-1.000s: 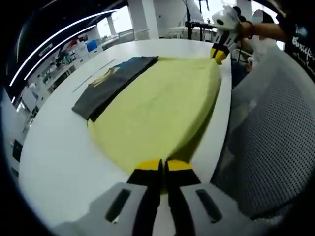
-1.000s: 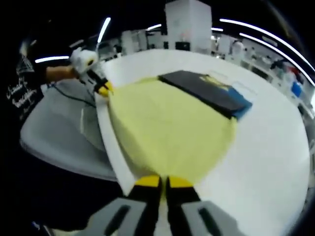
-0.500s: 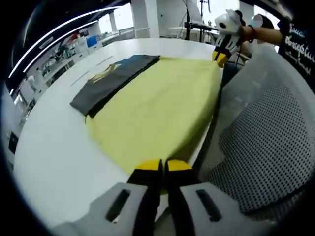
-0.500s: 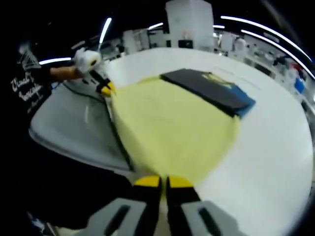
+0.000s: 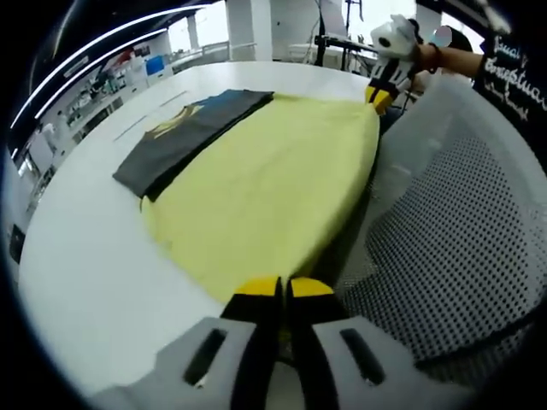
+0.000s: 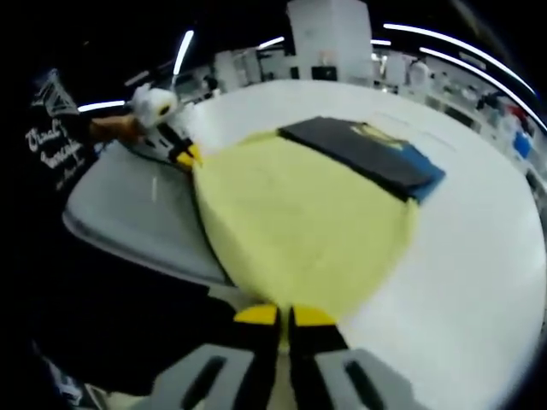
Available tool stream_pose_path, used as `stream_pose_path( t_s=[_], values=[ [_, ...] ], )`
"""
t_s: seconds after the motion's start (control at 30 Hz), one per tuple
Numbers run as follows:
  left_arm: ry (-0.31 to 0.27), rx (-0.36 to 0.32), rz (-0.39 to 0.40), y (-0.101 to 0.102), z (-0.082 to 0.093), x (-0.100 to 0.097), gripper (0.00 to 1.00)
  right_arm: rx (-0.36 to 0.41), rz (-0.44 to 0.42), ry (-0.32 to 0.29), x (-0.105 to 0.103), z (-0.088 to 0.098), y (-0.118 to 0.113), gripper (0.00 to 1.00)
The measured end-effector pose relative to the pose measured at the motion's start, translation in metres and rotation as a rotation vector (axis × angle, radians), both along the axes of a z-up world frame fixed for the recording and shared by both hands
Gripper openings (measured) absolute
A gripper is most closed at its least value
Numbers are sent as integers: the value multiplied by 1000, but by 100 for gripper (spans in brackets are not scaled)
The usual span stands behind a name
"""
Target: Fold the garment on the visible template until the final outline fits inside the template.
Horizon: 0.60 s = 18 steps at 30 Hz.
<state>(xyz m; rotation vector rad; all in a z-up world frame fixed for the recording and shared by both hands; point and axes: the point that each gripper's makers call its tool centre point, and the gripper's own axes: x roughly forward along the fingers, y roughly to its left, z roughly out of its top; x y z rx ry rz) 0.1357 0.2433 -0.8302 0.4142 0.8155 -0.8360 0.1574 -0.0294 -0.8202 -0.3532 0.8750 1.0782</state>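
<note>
Nearest the left gripper view's camera, the left gripper was seen at 6 o'clock, its yellow-tipped jaws pressed narrow together on the near edge of the pale yellow cloth garment. In the right gripper view the right gripper, also at 6 o'clock, was clamped the same way on the garment's other corner. Over the last second the hem had been drawn back off the round white table, so that the gripped edge was now held out past the rim, above the grey mesh chair; a lift for a fold was judged to be under way, with no fold yet laid. Most of the garment was spread flat across the table toward 12 o'clock. Beyond it, at 10 o'clock, a dark grey folded cloth with a blue edge and a yellowish print lay touching the garment's far side. White lettering was noticed on a black sleeve at 2 o'clock, but it could not be read.
</note>
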Motion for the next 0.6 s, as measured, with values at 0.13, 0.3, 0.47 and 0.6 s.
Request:
stream_pose_path(
  t_s=[0.13, 0.3, 0.47, 0.6],
  values=[
    [3, -1, -5, 1, 2, -2, 0, 1, 5, -1, -1, 2, 0, 0],
    [20, -14, 4, 2, 3, -3, 0, 9, 11, 4, -2, 5, 0, 0],
    [26, -9, -3, 2, 5, -7, 0, 6, 20, 13, -6, 5, -2, 0],
    [28, -14, 1, 3, 6, -7, 0, 6, 27, 12, -7, 7, -2, 0]
  ],
)
